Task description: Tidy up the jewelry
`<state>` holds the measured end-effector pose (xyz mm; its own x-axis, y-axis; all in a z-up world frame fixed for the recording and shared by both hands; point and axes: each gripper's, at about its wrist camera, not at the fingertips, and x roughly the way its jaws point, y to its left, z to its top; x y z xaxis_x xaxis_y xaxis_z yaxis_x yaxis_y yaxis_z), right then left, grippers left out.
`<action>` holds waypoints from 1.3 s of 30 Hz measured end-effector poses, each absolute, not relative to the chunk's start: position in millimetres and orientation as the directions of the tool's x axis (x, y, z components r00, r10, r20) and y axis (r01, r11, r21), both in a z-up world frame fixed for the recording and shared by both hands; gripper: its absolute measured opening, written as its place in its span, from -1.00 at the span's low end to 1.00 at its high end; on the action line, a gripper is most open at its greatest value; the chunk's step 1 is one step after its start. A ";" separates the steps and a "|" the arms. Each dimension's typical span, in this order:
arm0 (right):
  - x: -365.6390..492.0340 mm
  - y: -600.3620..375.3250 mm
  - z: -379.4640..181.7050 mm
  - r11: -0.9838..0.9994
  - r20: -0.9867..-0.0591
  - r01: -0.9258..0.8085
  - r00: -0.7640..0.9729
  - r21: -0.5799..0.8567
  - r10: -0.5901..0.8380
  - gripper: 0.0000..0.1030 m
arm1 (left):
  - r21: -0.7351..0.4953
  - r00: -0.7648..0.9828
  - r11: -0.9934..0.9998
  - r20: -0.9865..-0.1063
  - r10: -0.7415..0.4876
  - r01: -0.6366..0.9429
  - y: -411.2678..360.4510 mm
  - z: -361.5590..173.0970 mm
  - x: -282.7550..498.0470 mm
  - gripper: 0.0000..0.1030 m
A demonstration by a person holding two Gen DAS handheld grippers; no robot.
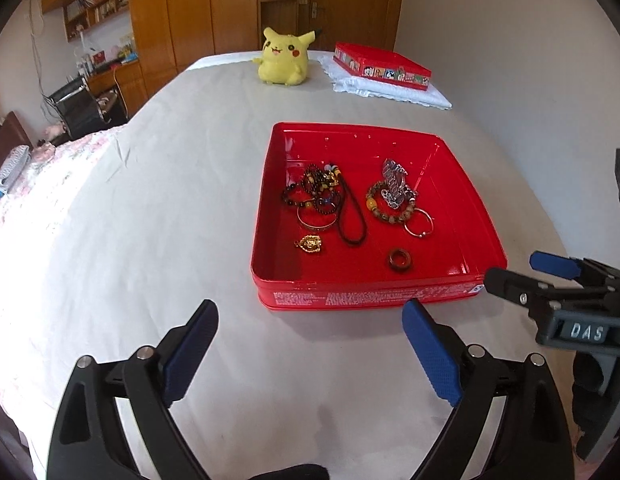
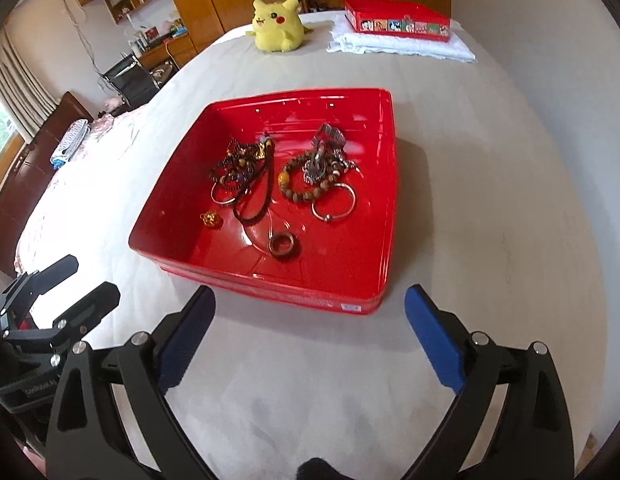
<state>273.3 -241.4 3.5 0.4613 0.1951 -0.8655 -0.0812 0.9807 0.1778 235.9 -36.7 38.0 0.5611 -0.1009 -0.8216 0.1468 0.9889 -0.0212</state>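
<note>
Left wrist view: left gripper (image 1: pixel 310 316) fingers spread wide, holding nothing, low over the bed (image 1: pixel 150 220). Red tin tray (image 1: pixel 374 295) sits just ahead of the fingertips, its near wall between them. Inside: dark bead tangle (image 1: pixel 316 190) and gold pendant (image 1: pixel 309 245) at left, brown bead bracelet (image 1: pixel 376 208) with silver pieces and silver hoop (image 1: pixel 419 222) at right, brown ring (image 1: pixel 399 259) nearest. Right gripper (image 1: pixel 526 274) at right edge, beside the tray corner. Right wrist view: right gripper (image 2: pixel 310 304) fingers also wide, empty; tray (image 2: pixel 350 298) near wall just beyond the tips, brown ring (image 2: pixel 285 245) closest. Second red tin (image 2: pixel 398 20) on white cloth (image 2: pixel 390 46) beside yellow plush (image 2: pixel 276 24), far end.
</note>
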 end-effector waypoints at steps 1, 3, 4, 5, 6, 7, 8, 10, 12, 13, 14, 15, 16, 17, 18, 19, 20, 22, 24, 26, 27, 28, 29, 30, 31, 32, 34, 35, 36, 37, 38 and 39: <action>272.9 -241.1 2.6 0.982 -0.872 -0.073 0.451 0.174 0.188 0.86 | -0.010 0.559 0.990 -0.825 -0.087 0.139 -36.2 38.7 238.9 0.81; 272.4 -241.4 1.4 0.983 -0.884 -0.059 0.430 0.174 0.182 0.87 | -0.007 0.547 0.993 -0.834 -0.073 0.121 -33.3 38.7 244.8 0.81; 272.1 -240.4 1.2 0.983 -0.887 -0.058 0.423 0.176 0.183 0.87 | -0.015 0.541 0.994 -0.838 -0.072 0.110 -30.9 38.6 248.0 0.81; 271.6 -239.5 1.2 0.983 -0.887 -0.058 0.423 0.176 0.184 0.87 | -0.016 0.539 0.994 -0.840 -0.070 0.104 -29.5 38.5 250.2 0.81; 270.1 -238.8 0.5 0.984 -0.888 -0.057 0.424 0.171 0.179 0.88 | -0.014 0.538 0.995 -0.840 -0.065 0.098 -28.0 38.0 252.5 0.81; 269.7 -237.9 -0.5 0.985 -0.889 -0.057 0.423 0.164 0.173 0.88 | -0.012 0.536 0.995 -0.842 -0.061 0.095 -27.0 36.8 254.1 0.81; 269.7 -236.9 -1.9 0.985 -0.891 -0.060 0.420 0.161 0.171 0.88 | -0.019 0.530 0.995 -0.845 -0.066 0.095 -26.2 35.7 254.6 0.81; 270.5 -235.2 -4.0 0.984 -0.893 -0.068 0.414 0.164 0.177 0.88 | -0.040 0.515 0.994 -0.853 -0.087 0.102 -26.2 31.9 258.6 0.81; 272.0 -233.8 -8.3 0.985 -0.900 -0.068 0.402 0.156 0.170 0.88 | -0.025 0.505 0.994 -0.860 -0.075 0.104 -28.3 26.0 260.1 0.81; 272.8 -233.1 -10.9 0.985 -0.902 -0.069 0.395 0.157 0.171 0.88 | -0.021 0.498 0.994 -0.864 -0.072 0.107 -29.8 22.0 260.5 0.81; 273.7 -232.5 -13.5 0.985 -0.905 -0.070 0.388 0.158 0.173 0.88 | -0.018 0.487 0.993 -0.870 -0.072 0.114 -31.2 17.8 261.1 0.81; 274.5 -232.4 -15.5 0.985 -0.907 -0.069 0.383 0.159 0.174 0.88 | -0.020 0.471 0.993 -0.879 -0.074 0.119 -32.4 12.1 262.7 0.81; 275.4 -232.5 -17.4 0.984 -0.908 -0.067 0.379 0.163 0.176 0.88 | -0.024 0.462 0.993 -0.884 -0.076 0.118 -32.6 8.7 263.6 0.81; 276.3 -232.7 -18.7 0.983 -0.908 -0.067 0.378 0.168 0.181 0.88 | -0.027 0.456 0.993 -0.886 -0.076 0.113 -31.9 5.6 265.6 0.81; 276.3 -233.1 -19.3 0.983 -0.908 -0.067 0.376 0.170 0.183 0.88 | -0.025 0.456 0.994 -0.887 -0.072 0.109 -31.3 4.1 266.6 0.81; 276.7 -233.4 -20.0 0.983 -0.910 -0.066 0.373 0.170 0.182 0.88 | -0.021 0.454 0.994 -0.888 -0.067 0.105 -30.8 2.8 267.2 0.81; 277.2 -233.6 -20.0 0.983 -0.910 -0.066 0.372 0.172 0.184 0.88 | -0.024 0.452 0.994 -0.889 -0.069 0.105 -30.2 2.1 267.1 0.81; 277.2 -233.2 -19.2 0.983 -0.909 -0.066 0.374 0.173 0.185 0.88 | -0.031 0.452 0.994 -0.889 -0.075 0.104 -29.5 2.5 266.9 0.81; 277.2 -233.4 -18.7 0.983 -0.908 -0.067 0.375 0.172 0.184 0.88 | -0.031 0.461 0.994 -0.884 -0.076 0.106 -29.5 4.5 265.9 0.81; 277.1 -233.7 -18.2 0.982 -0.907 -0.069 0.376 0.179 0.191 0.88 | -0.038 0.468 0.993 -0.880 -0.085 0.110 -28.9 7.0 265.0 0.81; 277.4 -233.4 -17.0 0.981 -0.905 -0.070 0.379 0.180 0.194 0.88 | -0.038 0.472 0.993 -0.878 -0.087 0.111 -29.2 8.0 265.1 0.81; 277.5 -233.2 -16.4 0.981 -0.904 -0.072 0.382 0.180 0.193 0.88 | -0.037 0.477 0.993 -0.875 -0.086 0.113 -29.5 8.9 265.2 0.81; 277.9 -233.0 -16.4 0.982 -0.903 -0.073 0.385 0.175 0.190 0.88 | -0.034 0.478 0.993 -0.874 -0.084 0.114 -29.9 9.2 265.5 0.81; 278.0 -232.9 -16.7 0.982 -0.904 -0.073 0.385 0.172 0.187 0.88 | -0.035 0.477 0.993 -0.875 -0.086 0.114 -30.3 9.1 265.9 0.81; 278.2 -232.7 -17.0 0.982 -0.904 -0.073 0.384 0.172 0.187 0.88 | -0.038 0.475 0.993 -0.876 -0.088 0.114 -30.4 8.7 266.3 0.81; 278.4 -232.6 -17.6 0.982 -0.905 -0.074 0.381 0.175 0.190 0.88 | -0.038 0.472 0.993 -0.877 -0.088 0.113 -30.6 8.2 266.6 0.81; 279.0 -232.5 -18.3 0.982 -0.906 -0.075 0.379 0.174 0.190 0.88 | -0.036 0.470 0.993 -0.878 -0.085 0.113 -31.3 7.4 267.0 0.81; 279.2 -232.5 -18.7 0.982 -0.906 -0.074 0.379 0.173 0.188 0.88 | -0.035 0.470 0.993 -0.879 -0.085 0.114 -31.7 7.2 267.2 0.81; 279.6 -231.8 -19.1 0.982 -0.906 -0.074 0.378 0.173 0.188 0.88 | -0.035 0.470 0.993 -0.879 -0.085 0.113 -31.7 7.2 267.2 0.81; 279.7 -231.5 -19.1 0.982 -0.907 -0.075 0.377 0.174 0.190 0.88 | -0.035 0.470 0.993 -0.878 -0.085 0.114 -31.7 7.4 266.9 0.81; 279.6 -231.2 -19.0 0.982 -0.906 -0.077 0.377 0.175 0.191 0.88 | -0.034 0.470 0.993 -0.878 -0.085 0.115 -31.6 7.4 267.0 0.81; 279.4 -230.6 -18.7 0.982 -0.906 -0.079 0.379 0.173 0.190 0.88 | -0.034 0.472 0.993 -0.878 -0.084 0.115 -31.5 7.6 266.8 0.81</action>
